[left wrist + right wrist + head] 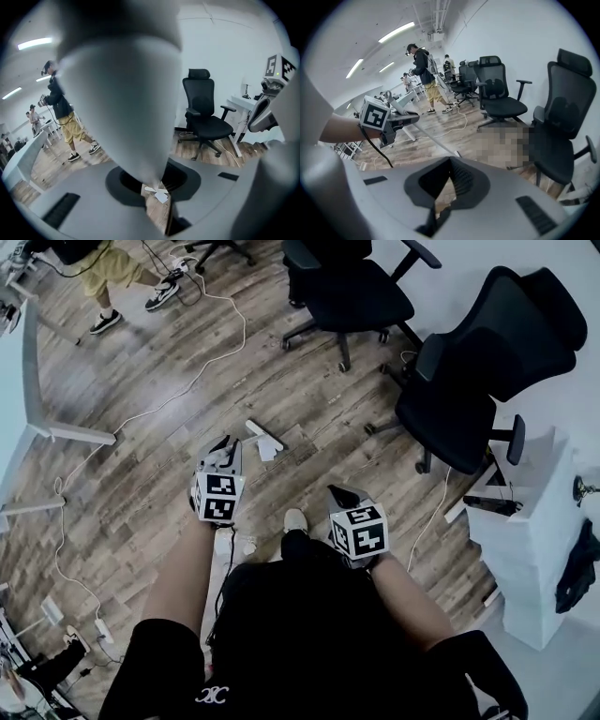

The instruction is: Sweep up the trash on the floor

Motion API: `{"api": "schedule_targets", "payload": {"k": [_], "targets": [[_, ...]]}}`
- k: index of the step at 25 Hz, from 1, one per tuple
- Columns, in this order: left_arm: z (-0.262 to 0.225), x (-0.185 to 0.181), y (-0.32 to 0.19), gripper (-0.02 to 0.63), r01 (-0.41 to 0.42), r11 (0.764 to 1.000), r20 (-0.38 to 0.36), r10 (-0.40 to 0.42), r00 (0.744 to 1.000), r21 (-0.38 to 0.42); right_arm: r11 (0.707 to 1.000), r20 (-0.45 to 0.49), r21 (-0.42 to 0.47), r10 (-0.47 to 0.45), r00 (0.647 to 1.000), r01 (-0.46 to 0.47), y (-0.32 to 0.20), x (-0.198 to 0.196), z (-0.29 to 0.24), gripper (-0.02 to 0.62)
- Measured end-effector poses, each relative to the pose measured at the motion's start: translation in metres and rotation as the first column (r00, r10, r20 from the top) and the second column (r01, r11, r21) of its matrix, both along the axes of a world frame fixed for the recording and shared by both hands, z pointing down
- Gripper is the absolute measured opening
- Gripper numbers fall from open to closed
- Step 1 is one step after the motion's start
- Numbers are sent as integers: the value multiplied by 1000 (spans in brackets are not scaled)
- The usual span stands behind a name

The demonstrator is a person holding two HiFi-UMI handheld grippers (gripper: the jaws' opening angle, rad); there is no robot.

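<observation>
My left gripper (223,446) is shut on a long grey handle (126,93) that slants down to the wood floor. The right gripper view shows that handle (436,138) as a thin rod running from the left gripper (408,117) to the floor. At its lower end lie a white strip (265,434) and a small white paper scrap (161,196). My right gripper (339,491) hangs to the right of the handle, its jaws together with nothing between them. It also shows at the right edge of the left gripper view, as the right gripper (260,115).
Two black office chairs (349,292) (483,362) stand ahead and to the right. A white desk (530,521) is at the right. A white cable (202,367) snakes over the floor. A person (111,273) stands at the far left by a table leg (80,433).
</observation>
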State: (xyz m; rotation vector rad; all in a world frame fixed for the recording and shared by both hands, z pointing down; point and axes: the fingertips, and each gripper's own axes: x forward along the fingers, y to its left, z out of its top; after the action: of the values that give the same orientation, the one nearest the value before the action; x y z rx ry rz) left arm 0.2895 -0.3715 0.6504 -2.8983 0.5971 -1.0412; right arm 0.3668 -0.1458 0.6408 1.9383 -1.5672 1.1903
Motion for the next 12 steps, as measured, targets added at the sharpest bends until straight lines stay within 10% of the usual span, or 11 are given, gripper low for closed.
{"api": "schedule_targets", "payload": {"k": [12], "targets": [[-6,-124,32,71,67,997,4,-67,998,-45,979,-18,11,-203,979,203,-47,-96,-6,14]]}}
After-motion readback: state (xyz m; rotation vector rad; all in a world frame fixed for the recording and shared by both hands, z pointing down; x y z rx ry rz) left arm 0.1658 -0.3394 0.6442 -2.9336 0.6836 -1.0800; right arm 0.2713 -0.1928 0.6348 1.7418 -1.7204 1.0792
